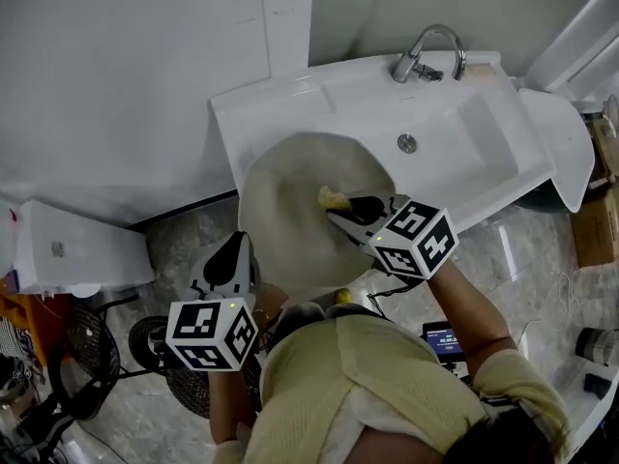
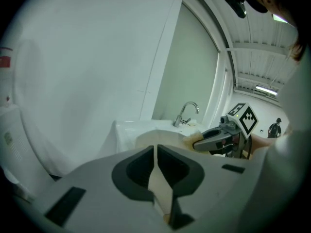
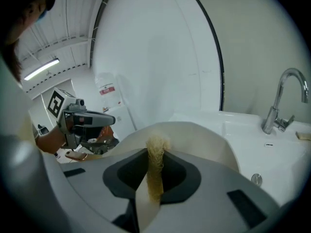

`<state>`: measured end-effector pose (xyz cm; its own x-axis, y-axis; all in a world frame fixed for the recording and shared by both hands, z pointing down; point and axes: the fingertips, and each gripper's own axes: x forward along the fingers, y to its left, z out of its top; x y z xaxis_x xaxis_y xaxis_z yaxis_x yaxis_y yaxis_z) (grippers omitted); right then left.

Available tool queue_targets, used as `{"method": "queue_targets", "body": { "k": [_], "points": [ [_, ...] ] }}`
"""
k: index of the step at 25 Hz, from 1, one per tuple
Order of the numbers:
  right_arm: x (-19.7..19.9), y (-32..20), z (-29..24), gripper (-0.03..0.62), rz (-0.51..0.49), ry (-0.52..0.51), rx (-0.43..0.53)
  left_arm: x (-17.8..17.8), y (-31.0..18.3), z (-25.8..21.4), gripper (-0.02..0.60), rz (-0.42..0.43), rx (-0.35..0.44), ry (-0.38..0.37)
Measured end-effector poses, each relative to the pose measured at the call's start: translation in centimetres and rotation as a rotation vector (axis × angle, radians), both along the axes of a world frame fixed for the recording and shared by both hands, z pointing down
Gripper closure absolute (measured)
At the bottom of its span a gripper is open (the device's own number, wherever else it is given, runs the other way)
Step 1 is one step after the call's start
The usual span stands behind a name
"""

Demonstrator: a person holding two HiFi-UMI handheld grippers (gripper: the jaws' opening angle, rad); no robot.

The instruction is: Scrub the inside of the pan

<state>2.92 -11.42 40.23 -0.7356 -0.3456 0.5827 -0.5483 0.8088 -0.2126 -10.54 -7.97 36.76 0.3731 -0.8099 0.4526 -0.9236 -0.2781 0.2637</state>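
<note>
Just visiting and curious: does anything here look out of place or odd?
Nothing spilled or damaged. Only the large round beige pan looks odd: it hangs partly beyond the white sink's front corner, held at its edge by the left gripper.

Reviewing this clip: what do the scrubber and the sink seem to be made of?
The scrubber: pale yellow tangled strands, matte and rough; probably loofah or plastic fibre. The sink: smooth, glossy white with rounded moulded edges; likely glazed ceramic, possibly acrylic.
</note>
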Motion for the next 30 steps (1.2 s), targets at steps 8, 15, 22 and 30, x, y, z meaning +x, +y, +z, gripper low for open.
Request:
{"method": "queue_targets", "body": {
  "k": [8,15,22,30],
  "points": [
    [1.7,0.2,-3.1,0.520,0.117,-0.083,0.061,2.0,0.2,-1.2,0.506,0.003,0.053,0.072],
    [2.5,0.8,-3.9,0.520,0.186,-0.134,0.056,2.4,0.7,-1.0,0.506,-0.017,0.057,0.119],
    [3.0,1.1,-4.1,0.520,0.221,-0.136,0.079,2.6,0.9,-0.6,0.508,-0.013,0.047,0.098],
    [3.5,1.5,-4.4,0.520,0.235,-0.129,0.093,2.6,1.1,0.0,0.508,-0.019,0.035,0.038]
  ]
}}
